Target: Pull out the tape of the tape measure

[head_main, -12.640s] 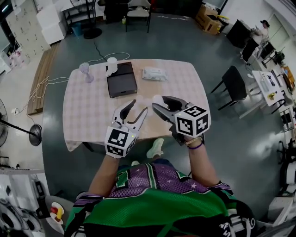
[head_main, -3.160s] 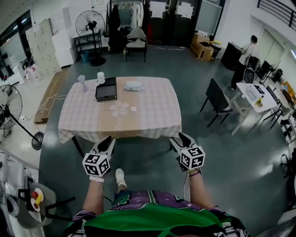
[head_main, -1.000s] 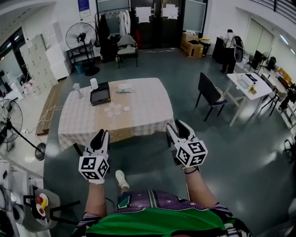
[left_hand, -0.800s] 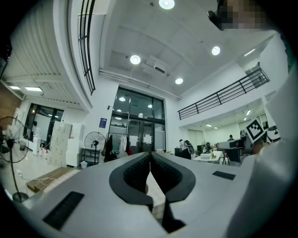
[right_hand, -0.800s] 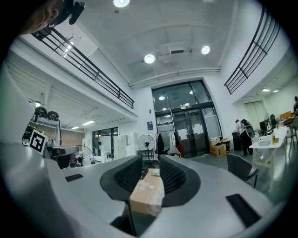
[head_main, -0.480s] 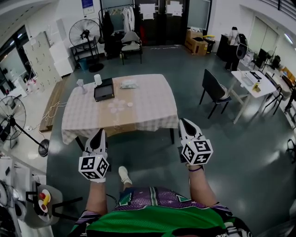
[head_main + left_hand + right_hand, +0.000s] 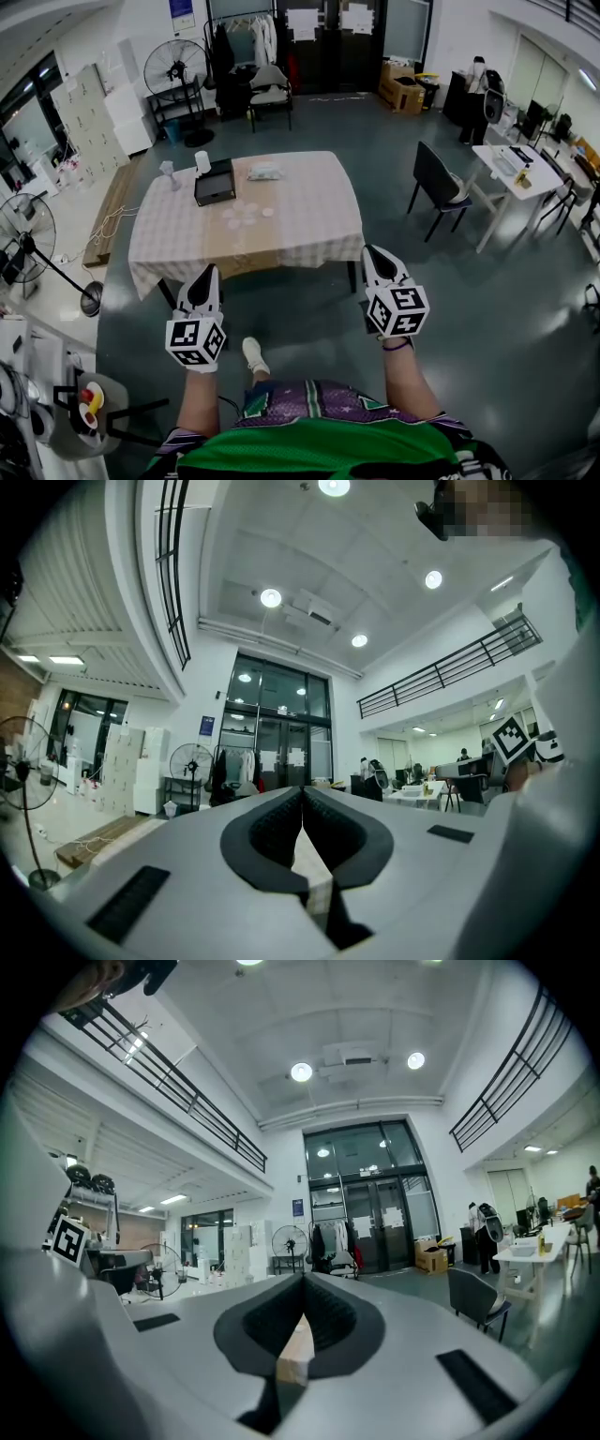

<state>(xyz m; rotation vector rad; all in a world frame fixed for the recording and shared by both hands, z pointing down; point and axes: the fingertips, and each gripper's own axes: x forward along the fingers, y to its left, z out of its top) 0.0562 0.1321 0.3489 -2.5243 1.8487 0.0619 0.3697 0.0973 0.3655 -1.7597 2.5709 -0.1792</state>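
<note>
The left tool [image 7: 208, 272] and right tool [image 7: 369, 251], parted a second ago, are now clenched on nothing. The tabletop [image 7: 309, 220] lies well ahead of both. No tape measure is discernible there, so no pulling is underway.

A pale pink-beige check is seen on the table [image 7: 309, 208], dark teal-grey on the floor [image 7: 459, 314], green and purple on the jersey [image 7: 309, 452], and black-and-white squares on the left gripper [image 7: 208, 272] and right gripper [image 7: 368, 251].

Two claws [image 7: 209, 272] [image 7: 370, 251], two fans [image 7: 172, 67] [image 7: 19, 253], one cloth-covered table [image 7: 309, 211].
</note>
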